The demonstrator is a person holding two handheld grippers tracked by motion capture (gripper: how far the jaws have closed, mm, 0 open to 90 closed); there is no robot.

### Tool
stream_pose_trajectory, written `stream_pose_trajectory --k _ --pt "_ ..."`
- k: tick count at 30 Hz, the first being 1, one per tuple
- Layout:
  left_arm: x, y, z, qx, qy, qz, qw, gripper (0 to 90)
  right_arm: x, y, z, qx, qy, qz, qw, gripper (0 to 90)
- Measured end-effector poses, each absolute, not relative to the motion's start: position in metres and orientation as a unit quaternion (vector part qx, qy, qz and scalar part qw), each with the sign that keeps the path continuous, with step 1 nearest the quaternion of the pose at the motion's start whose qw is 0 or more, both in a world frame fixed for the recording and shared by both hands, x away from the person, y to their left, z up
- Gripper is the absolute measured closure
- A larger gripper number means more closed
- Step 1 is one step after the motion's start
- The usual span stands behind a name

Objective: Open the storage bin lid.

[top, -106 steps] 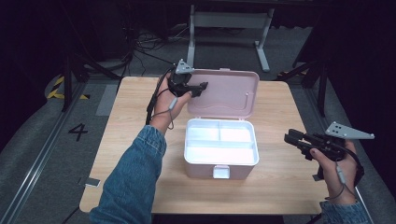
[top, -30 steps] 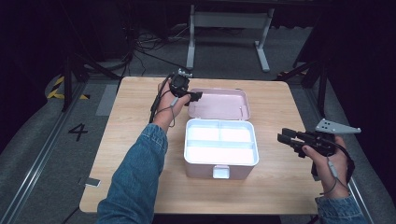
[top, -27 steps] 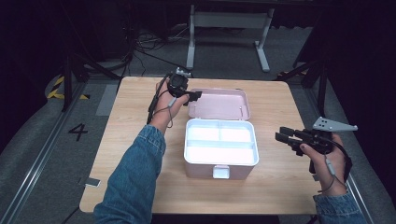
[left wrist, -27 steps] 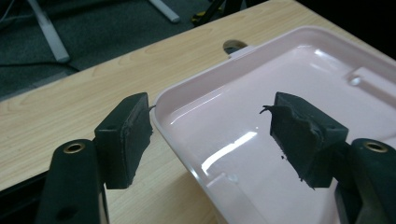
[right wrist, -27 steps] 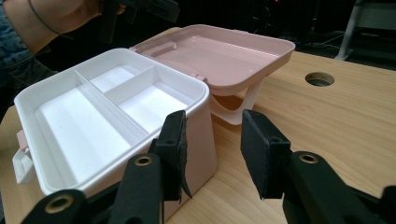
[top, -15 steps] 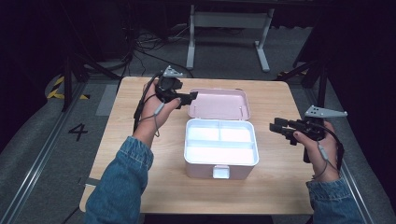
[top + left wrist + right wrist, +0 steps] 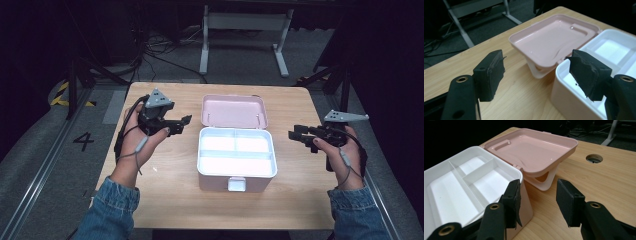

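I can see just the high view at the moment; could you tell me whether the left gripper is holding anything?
Observer: No. In the left gripper view the left gripper is open, bare table between its pads.
Operator: Thanks. Does the white tray have anything in it?
Observer: The right gripper view shows the white tray with bare compartments.
Operator: And is the pink lid lying flat on the table?
Observer: No, the pink lid sits raised, with a white handle under it.

Wooden table [image 7: 170, 200], metal stand [image 7: 245, 30], floor cables [image 7: 155, 45]
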State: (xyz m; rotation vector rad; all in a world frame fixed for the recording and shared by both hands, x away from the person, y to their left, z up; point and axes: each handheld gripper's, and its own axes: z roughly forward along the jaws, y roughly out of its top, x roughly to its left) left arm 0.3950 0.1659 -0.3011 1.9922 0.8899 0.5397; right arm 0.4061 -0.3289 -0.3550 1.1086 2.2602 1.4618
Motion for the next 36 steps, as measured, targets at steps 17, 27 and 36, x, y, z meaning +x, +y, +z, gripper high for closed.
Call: stream_pose_trajectory --k 17,27,36 --pt "0.359 0.199 -0.329 0.800 0.392 0.195 0.411 27.2 0.399 -0.348 -0.364 0.403 0.772 0.477 0.121 53.6" --pt "0.362 0.206 -0.355 0.810 0.411 0.195 0.368 27.5 0.402 -0.349 -0.371 0.405 0.781 0.461 0.116 52.7" --pt "0.373 0.217 -0.376 0.803 0.447 0.170 0.356 27.5 0.406 -0.345 -0.379 0.406 0.787 0.450 0.110 52.1"
